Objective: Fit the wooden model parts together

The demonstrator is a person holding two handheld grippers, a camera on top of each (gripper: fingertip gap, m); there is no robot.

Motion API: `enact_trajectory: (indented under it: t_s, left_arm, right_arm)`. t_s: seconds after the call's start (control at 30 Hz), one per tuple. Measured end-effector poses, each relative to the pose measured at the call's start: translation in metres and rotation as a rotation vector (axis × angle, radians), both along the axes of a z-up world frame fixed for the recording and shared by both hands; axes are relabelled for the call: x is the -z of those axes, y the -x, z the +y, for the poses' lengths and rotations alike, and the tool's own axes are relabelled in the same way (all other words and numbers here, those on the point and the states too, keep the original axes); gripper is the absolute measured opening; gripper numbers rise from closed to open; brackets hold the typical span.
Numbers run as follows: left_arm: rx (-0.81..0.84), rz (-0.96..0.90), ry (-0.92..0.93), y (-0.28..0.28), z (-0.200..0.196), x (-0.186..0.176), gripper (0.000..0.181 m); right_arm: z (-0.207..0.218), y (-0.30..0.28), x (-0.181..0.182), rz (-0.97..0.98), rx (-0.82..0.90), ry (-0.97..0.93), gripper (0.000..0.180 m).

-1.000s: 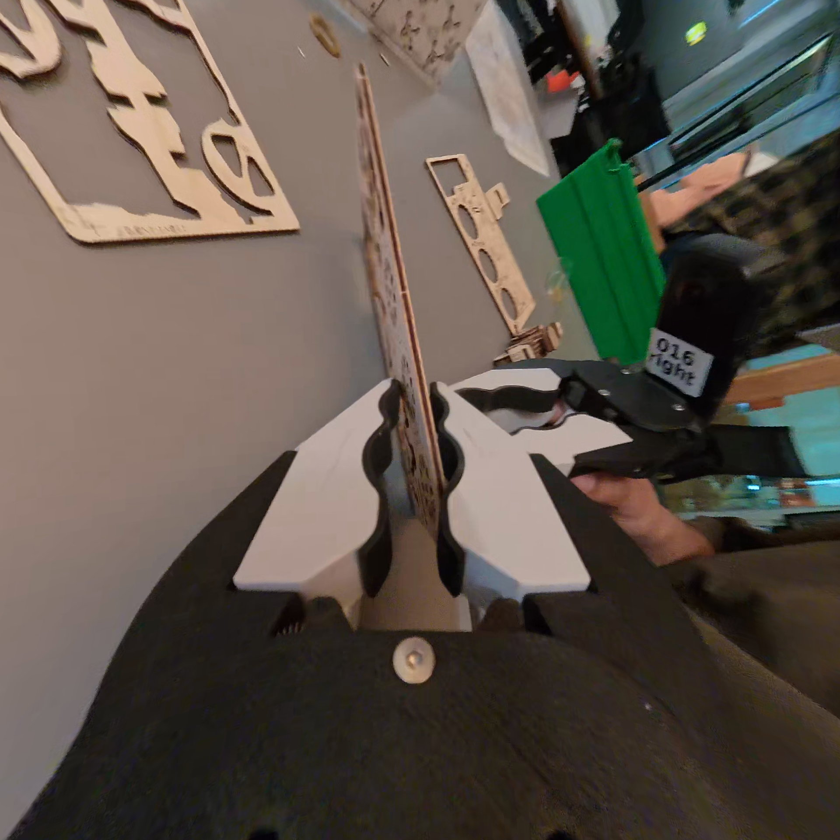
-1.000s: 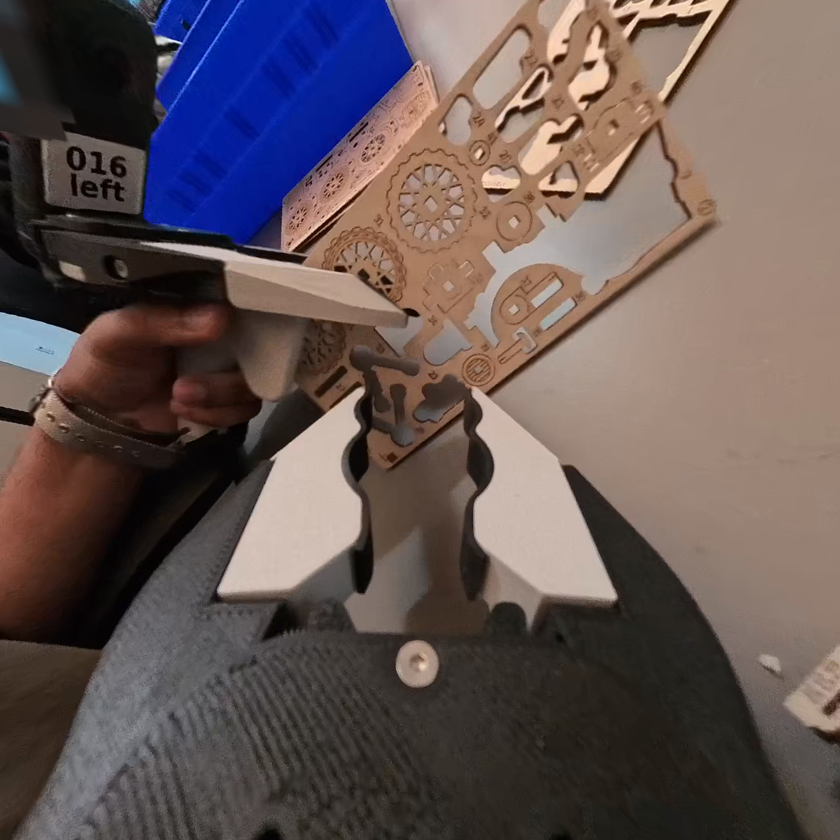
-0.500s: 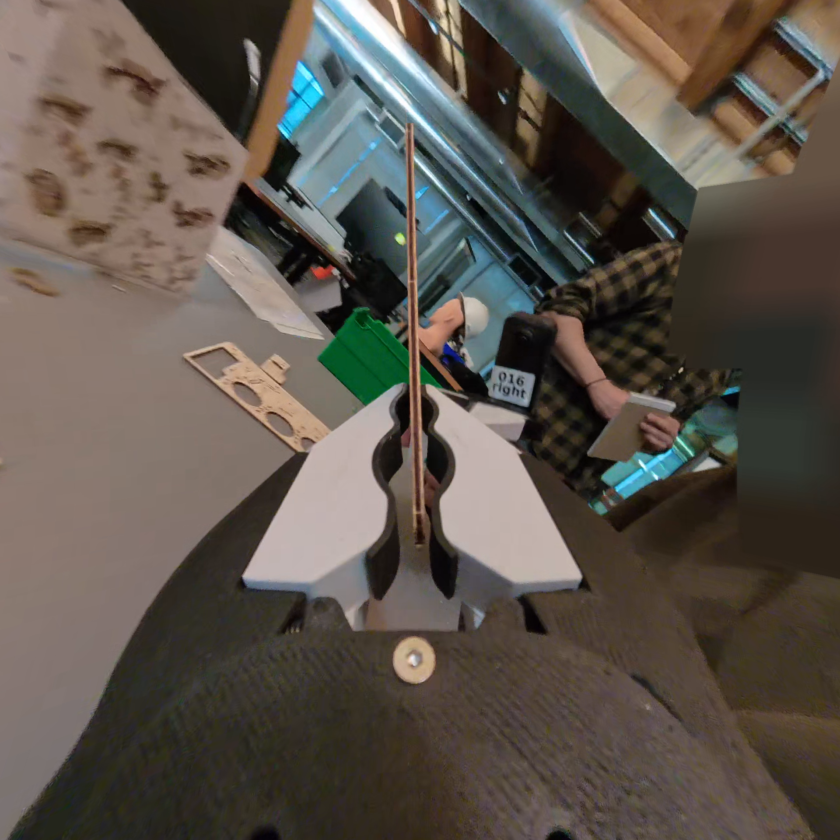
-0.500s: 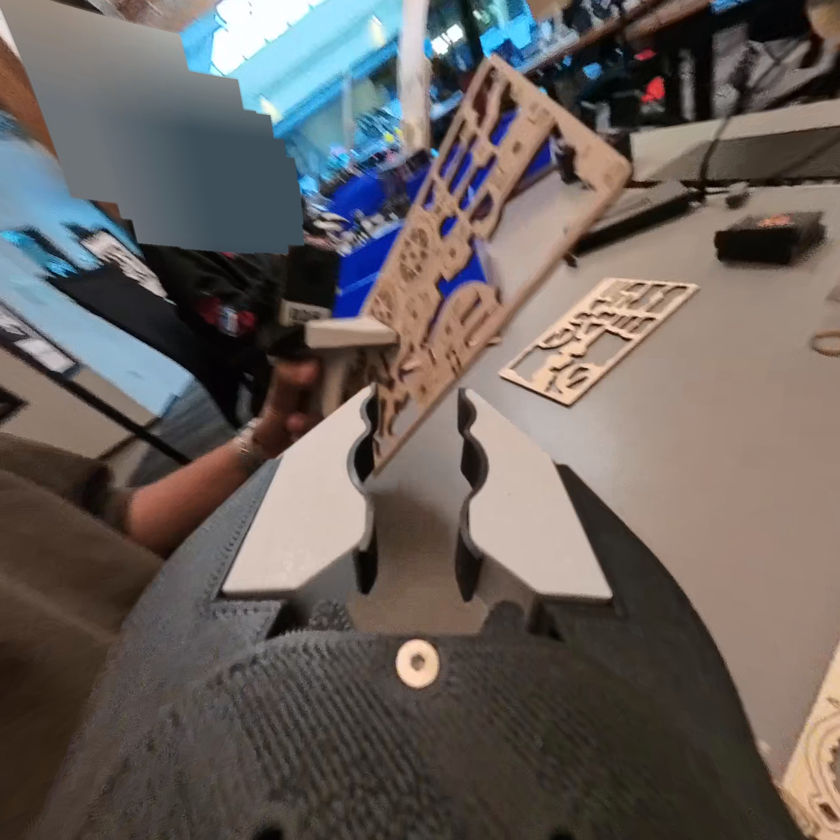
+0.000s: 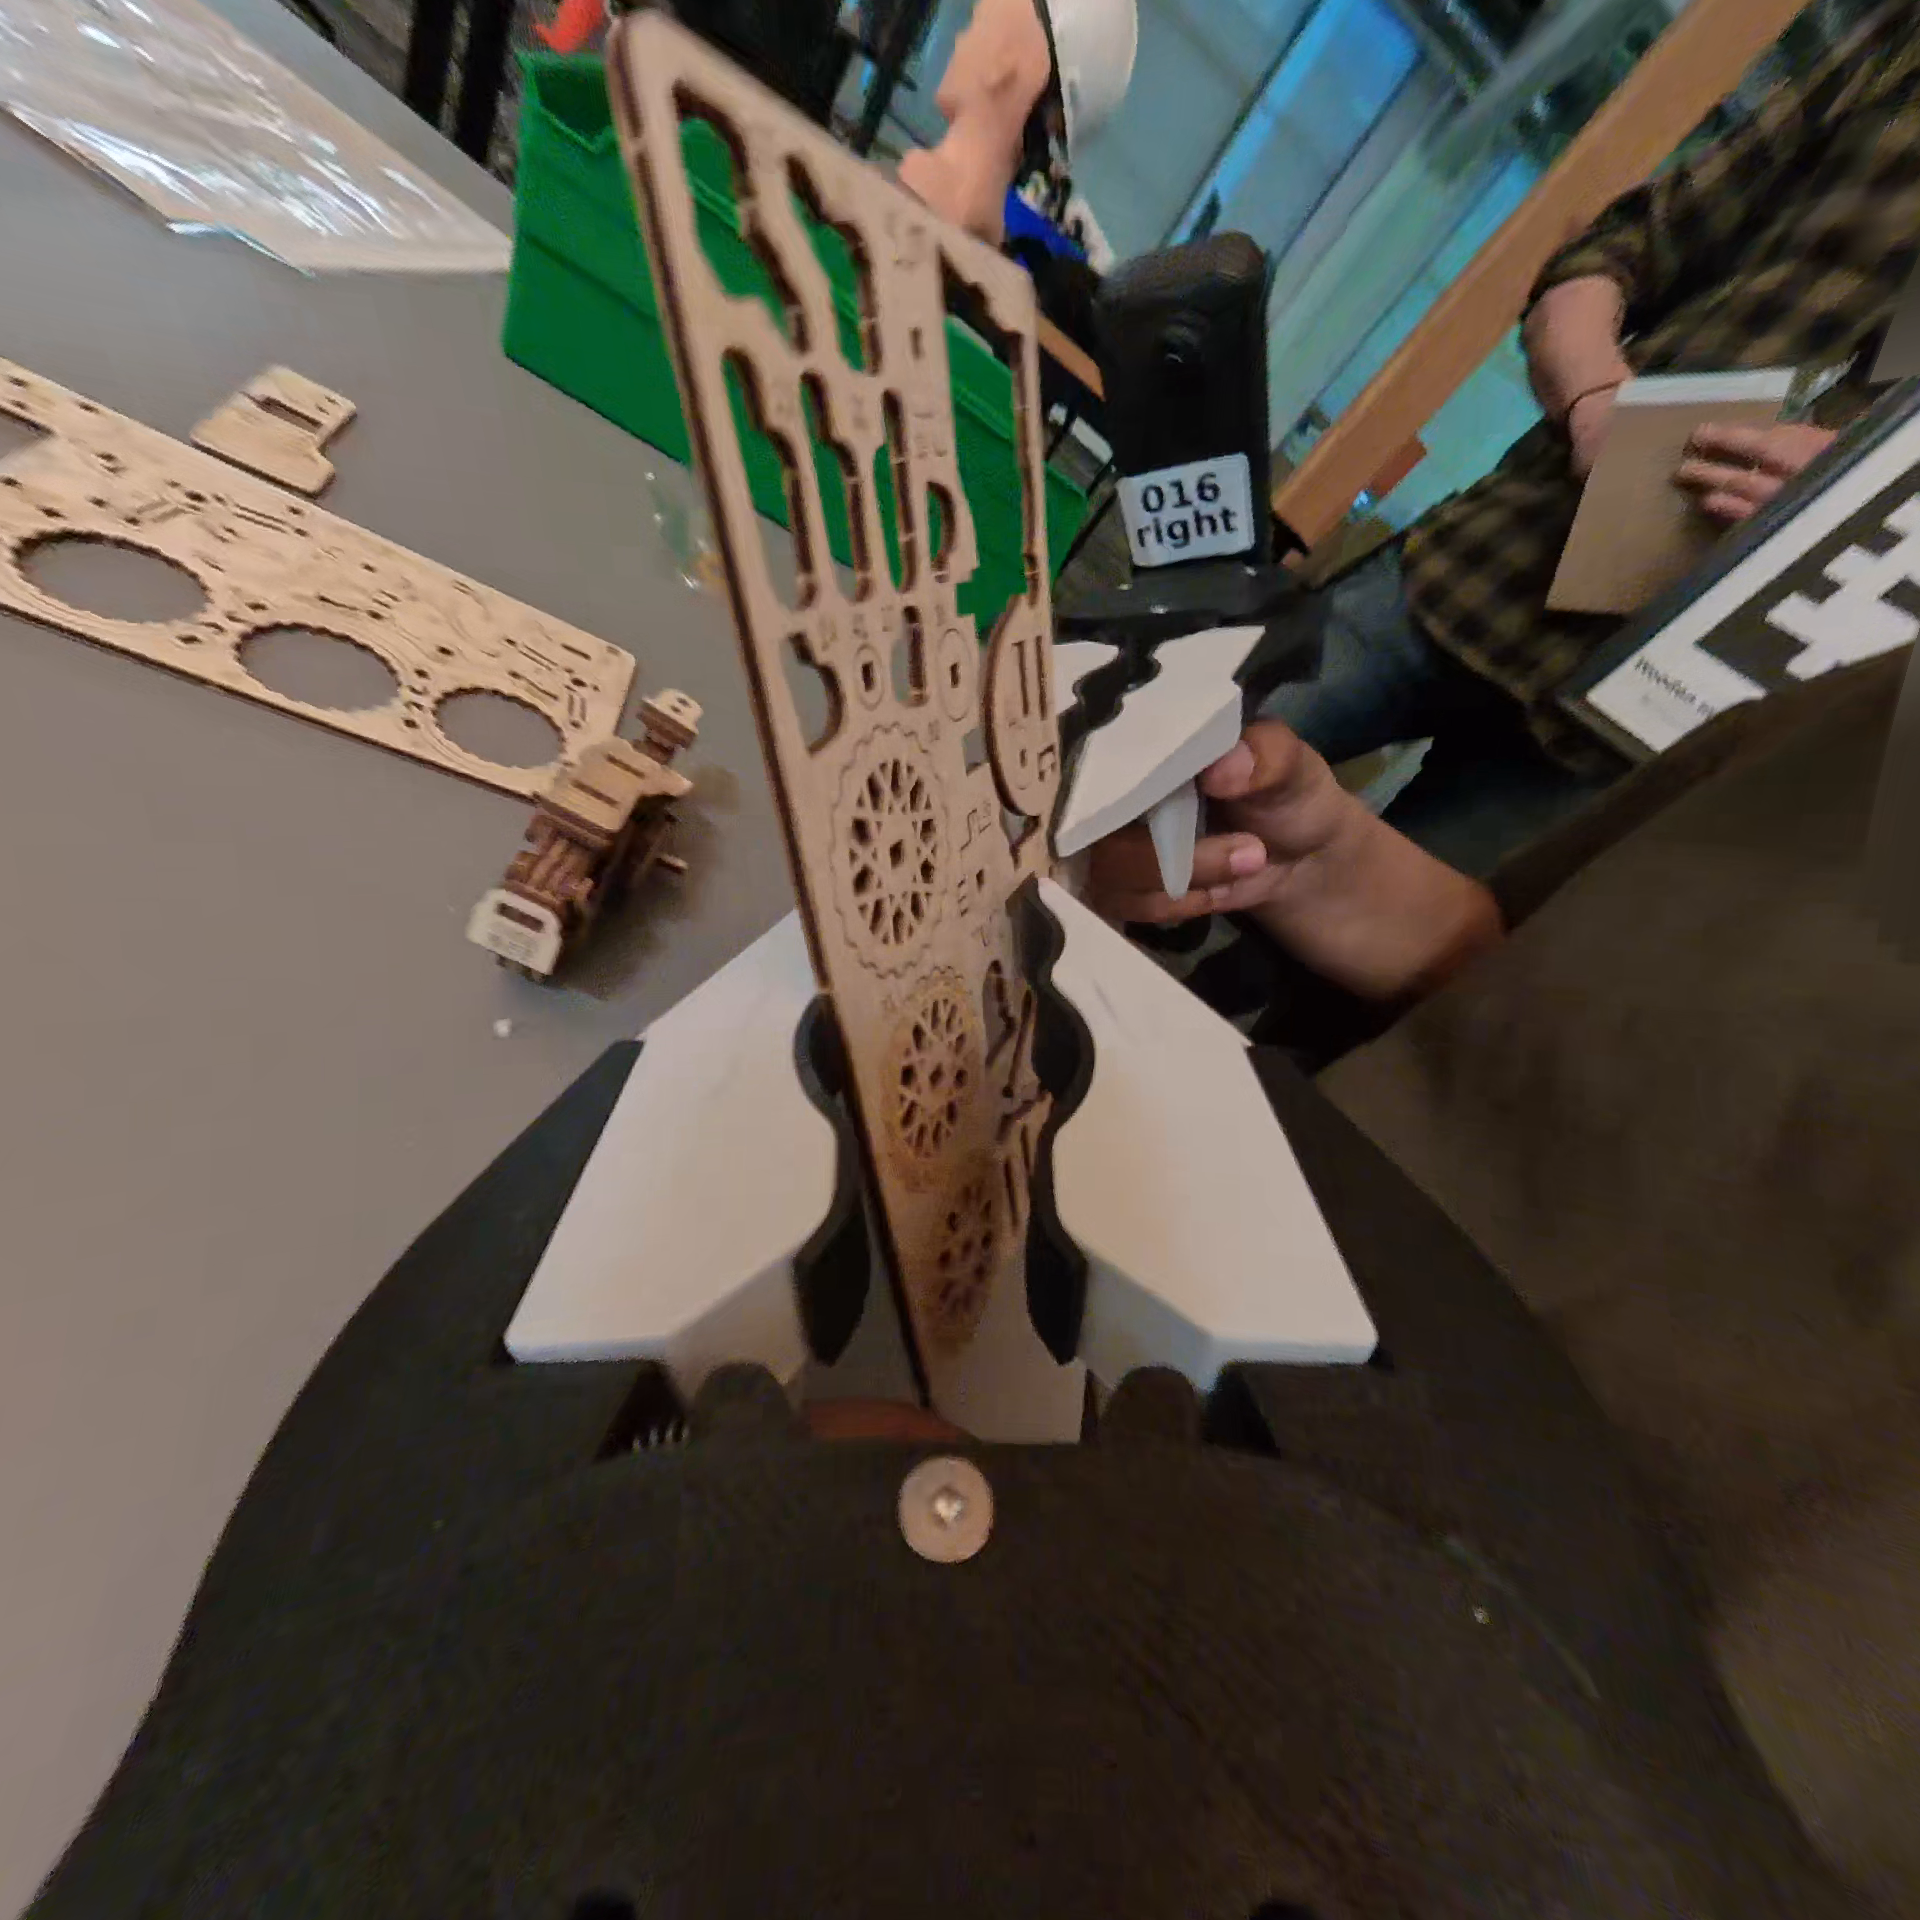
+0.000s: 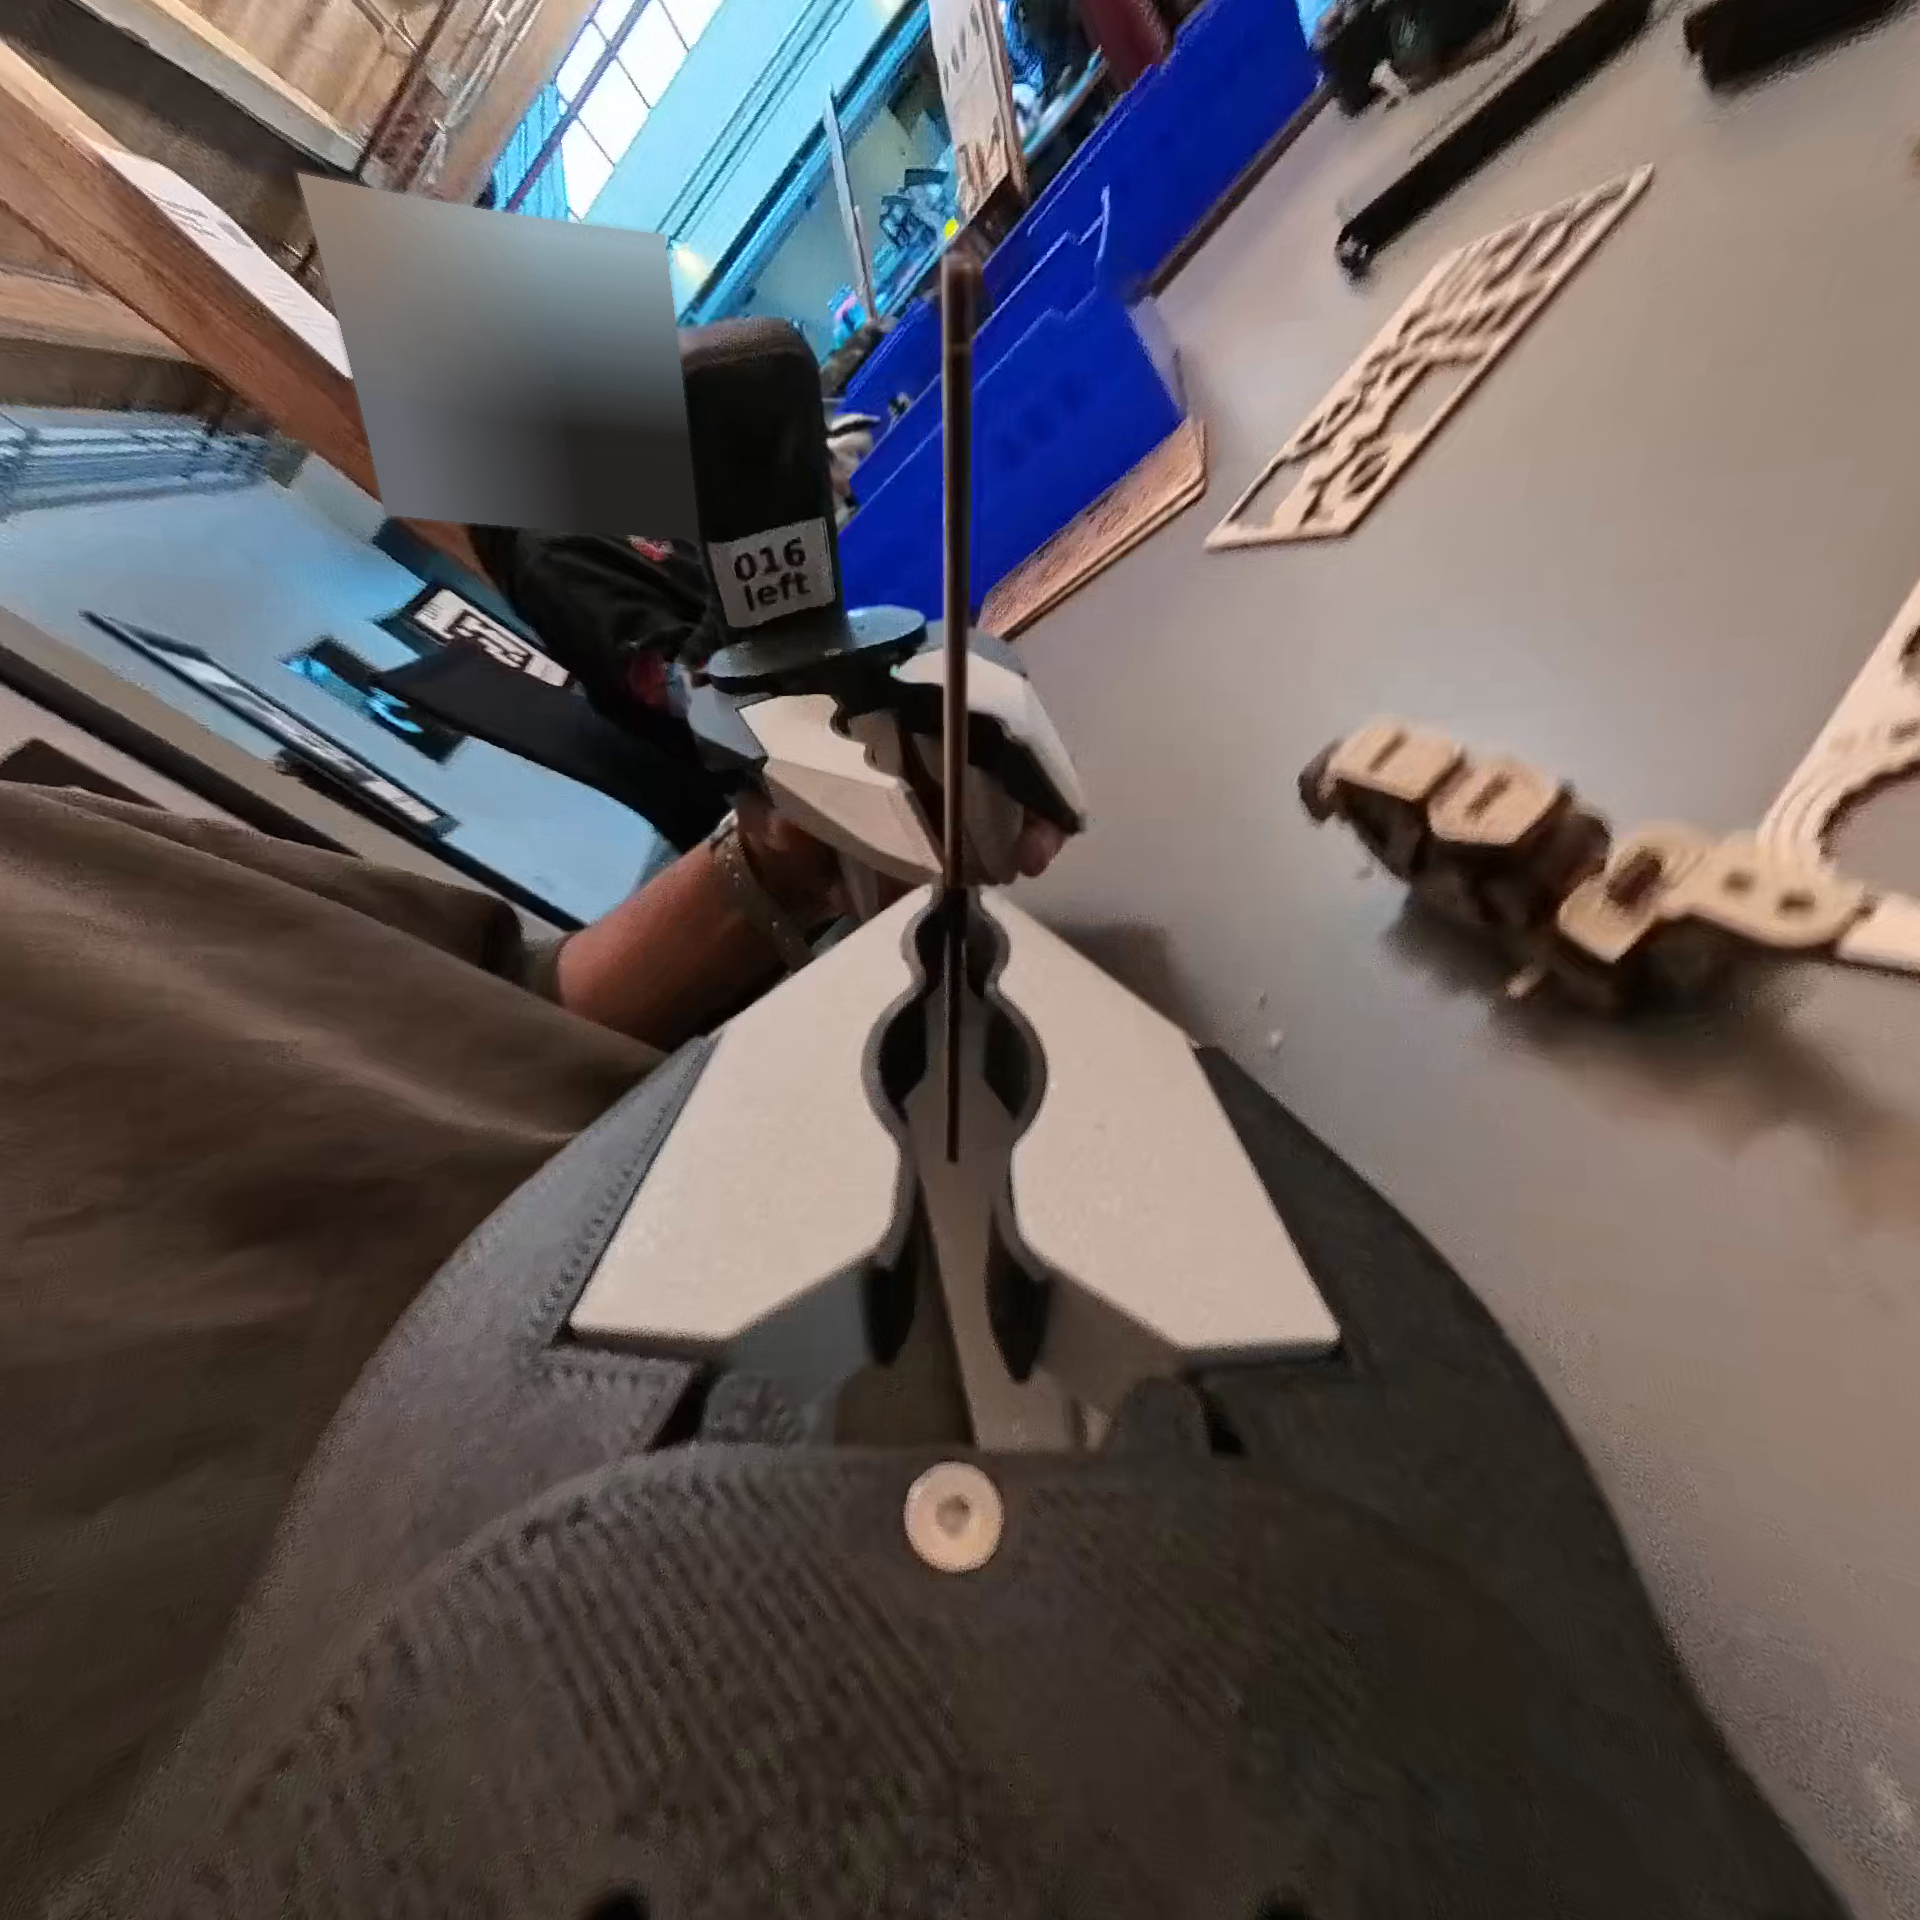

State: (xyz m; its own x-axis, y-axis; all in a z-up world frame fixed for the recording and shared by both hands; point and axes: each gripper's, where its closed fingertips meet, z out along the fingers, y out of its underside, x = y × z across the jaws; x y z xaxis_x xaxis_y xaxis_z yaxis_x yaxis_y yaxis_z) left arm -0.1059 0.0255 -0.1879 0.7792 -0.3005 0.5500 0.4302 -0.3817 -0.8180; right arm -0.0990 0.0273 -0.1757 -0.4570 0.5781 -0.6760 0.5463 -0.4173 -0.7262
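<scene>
A thin wooden parts sheet (image 5: 862, 520) with cut-out gears stands upright above the grey table (image 5: 208, 1091). In the right wrist view it shows edge-on (image 6: 956, 520). My right gripper (image 6: 951, 904) is shut on its lower edge. My left gripper (image 5: 935, 966) has the sheet between its fingers, but the jaws stand apart with a gap on each side, so it is open. The right gripper also shows in the left wrist view (image 5: 1101, 717), at the sheet's far edge. The left gripper shows in the right wrist view (image 6: 935, 727). A small, partly built wooden model (image 5: 582, 862) lies on the table.
A wooden sheet with round holes (image 5: 291, 613) lies to the left, with a green bin (image 5: 582, 260) behind it. Blue bins (image 6: 1039, 395) and an emptied wooden frame (image 6: 1434, 364) lie at the back. A person in a plaid shirt (image 5: 1662, 312) stands at the right. Left and right tips are no more than a few centimetres apart.
The sheet was lifted off the table and turned upright. My right gripper, open before, has closed on it. My left gripper's jaws have widened around it.
</scene>
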Motion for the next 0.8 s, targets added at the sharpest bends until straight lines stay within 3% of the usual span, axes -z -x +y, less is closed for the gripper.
enact_trajectory:
  t_s: [0.1,0.23,0.4,0.5,0.67,0.8]
  left_arm:
    - [0.031,0.017,0.024,-0.013,-0.001,0.006,0.022]
    - [0.052,-0.028,0.065,-0.017,0.002,0.011,0.001]
    - [-0.089,-0.17,-0.038,0.035,-0.012,-0.009,0.001]
    - [-0.135,-0.204,-0.06,0.06,-0.022,-0.012,0.001]
    - [-0.137,-0.265,-0.055,0.065,-0.023,-0.011,0.0]
    - [-0.084,-0.246,-0.023,0.051,-0.021,-0.006,0.0]
  right_arm:
    - [0.001,-0.016,0.01,-0.053,-0.021,0.073,0.0]
    - [0.013,-0.014,0.025,-0.092,0.03,0.056,0.005]
    - [0.098,-0.011,-0.005,0.098,0.349,-0.046,0.018]
    - [0.128,-0.019,-0.013,0.162,0.442,-0.114,0.019]
    - [0.102,-0.01,-0.007,0.165,0.397,-0.154,0.027]
    - [0.08,-0.004,0.006,0.144,0.338,-0.303,0.03]
